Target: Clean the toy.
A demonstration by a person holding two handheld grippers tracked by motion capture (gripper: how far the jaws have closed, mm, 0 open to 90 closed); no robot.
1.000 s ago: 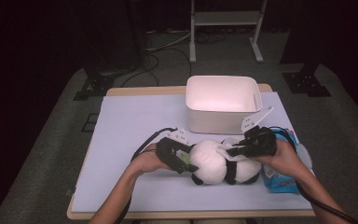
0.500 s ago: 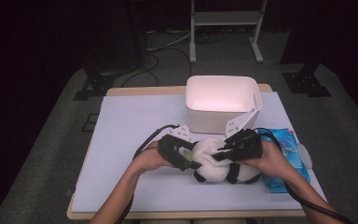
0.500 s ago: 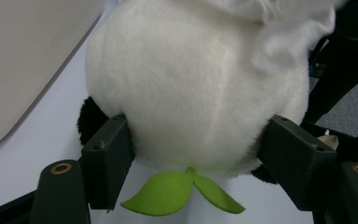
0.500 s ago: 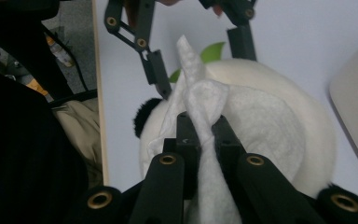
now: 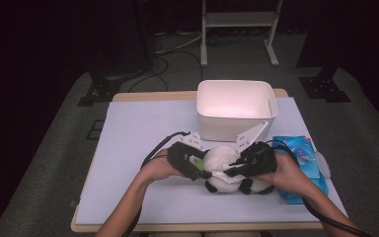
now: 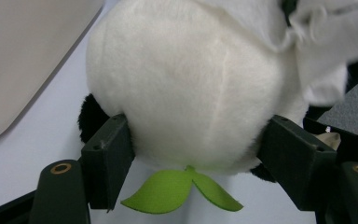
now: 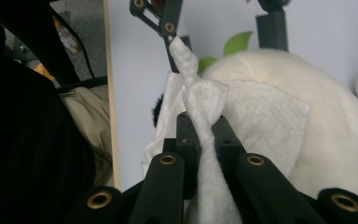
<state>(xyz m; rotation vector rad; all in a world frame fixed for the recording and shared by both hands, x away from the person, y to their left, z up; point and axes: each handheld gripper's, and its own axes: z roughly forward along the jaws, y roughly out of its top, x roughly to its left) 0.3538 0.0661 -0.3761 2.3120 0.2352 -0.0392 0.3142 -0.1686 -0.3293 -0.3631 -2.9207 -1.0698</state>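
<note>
Left gripper (image 5: 201, 173) clamps my panda plush (image 5: 222, 160) by its white head; right gripper (image 5: 231, 171) pinches a white wipe (image 7: 205, 105) against it.

From the left gripper view I see both pads pressed into the plush's round head, a green felt leaf (image 6: 179, 189) hanging just under the jaws. The right gripper view gives me what the high view hides: the wipe twisted tight between nearly closed jaws and draped over the plush ahead. Beyond both grippers stands a white bin (image 5: 237, 108); right of my right hand (image 5: 288, 173) lies a blue wipe pack (image 5: 301, 148) on the surface (image 5: 133, 133).
</note>
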